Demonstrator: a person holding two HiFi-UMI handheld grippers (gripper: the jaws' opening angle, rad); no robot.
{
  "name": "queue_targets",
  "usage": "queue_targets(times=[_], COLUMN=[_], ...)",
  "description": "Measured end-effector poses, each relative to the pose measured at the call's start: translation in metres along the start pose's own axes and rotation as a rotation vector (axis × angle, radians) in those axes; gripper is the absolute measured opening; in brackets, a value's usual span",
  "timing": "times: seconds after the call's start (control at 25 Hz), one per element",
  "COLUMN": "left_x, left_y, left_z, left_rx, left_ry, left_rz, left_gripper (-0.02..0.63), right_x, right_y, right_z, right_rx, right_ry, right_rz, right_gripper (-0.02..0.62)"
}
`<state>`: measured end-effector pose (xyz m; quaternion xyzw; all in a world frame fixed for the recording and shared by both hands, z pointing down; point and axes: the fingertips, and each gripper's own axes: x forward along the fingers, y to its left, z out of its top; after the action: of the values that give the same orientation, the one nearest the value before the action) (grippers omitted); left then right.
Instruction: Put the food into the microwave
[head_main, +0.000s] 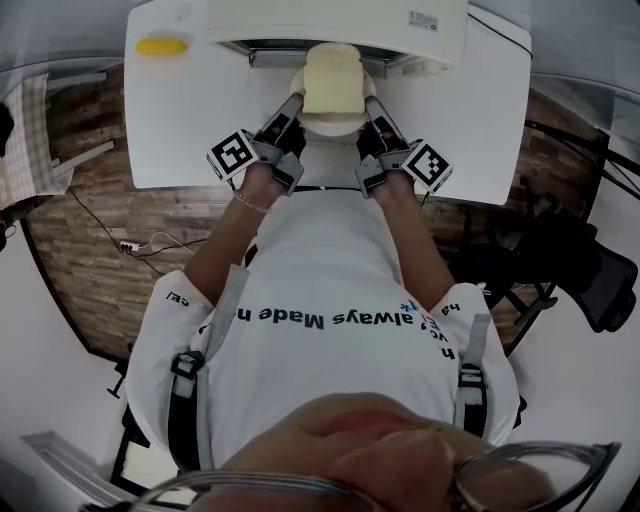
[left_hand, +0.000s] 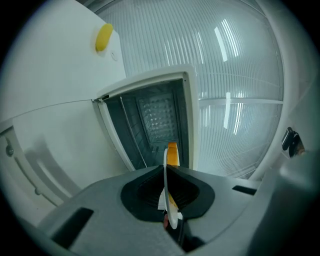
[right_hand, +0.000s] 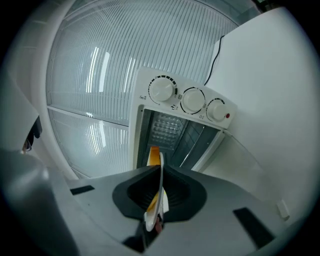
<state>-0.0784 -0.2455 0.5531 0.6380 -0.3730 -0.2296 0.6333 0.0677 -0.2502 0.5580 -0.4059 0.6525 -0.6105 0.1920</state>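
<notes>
The left tongs (head_main: 292, 104) and right tongs (head_main: 373, 104) each pinch an opposite edge of one plate (head_main: 330, 125), its rim edge-on between the jaws. The bread slice (head_main: 332, 78) lies flat on it, held above the bench (head_main: 180, 120). The microwave (left_hand: 157, 117) gapes open straight ahead, so the next move is likely a level push forward, both arms equally near.

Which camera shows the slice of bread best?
The head view: it looks down on the bread, whole top face showing, on the plate. The left gripper view and right gripper view catch only its thin orange crust, edge-on.
</notes>
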Motion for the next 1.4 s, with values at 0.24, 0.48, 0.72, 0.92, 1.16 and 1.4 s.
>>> queue_targets(times=[0.24,0.48,0.72,0.92,1.16,1.4], left_x=[0.015,0.029,0.043,0.051,0.051,0.058], left_y=[0.023,0.042,0.059,0.071,0.077,0.080], left_z=[0.009,0.019,0.028,0.035,0.036,0.040], left_rx=[0.026,0.000,0.005,0.001,-0.016,-0.010], left_ry=[0.017,0.018,0.020,0.015,0.000,-0.018], left_rz=[0.015,0.016,0.027,0.045,0.050,0.062], left_gripper=[0.018,0.018,0.018,0.018,0.018,0.018], right_x=[0.017,0.033,0.052,0.063,0.067,0.073], right_y=[-0.020,-0.041,-0.051,-0.057,-0.064,-0.068], right_z=[0.002,0.004,0.010,0.014,0.013,0.017], right_rx=[0.025,0.035,0.041,0.048,0.053,0.060], right_ry=[-0.007,-0.011,-0.024,-0.034,-0.043,-0.047], right_rz=[-0.017,-0.059,-0.032,-0.026,-0.034,-0.040], right_gripper=[0.021,0.021,0.021,0.021,0.021,0.021])
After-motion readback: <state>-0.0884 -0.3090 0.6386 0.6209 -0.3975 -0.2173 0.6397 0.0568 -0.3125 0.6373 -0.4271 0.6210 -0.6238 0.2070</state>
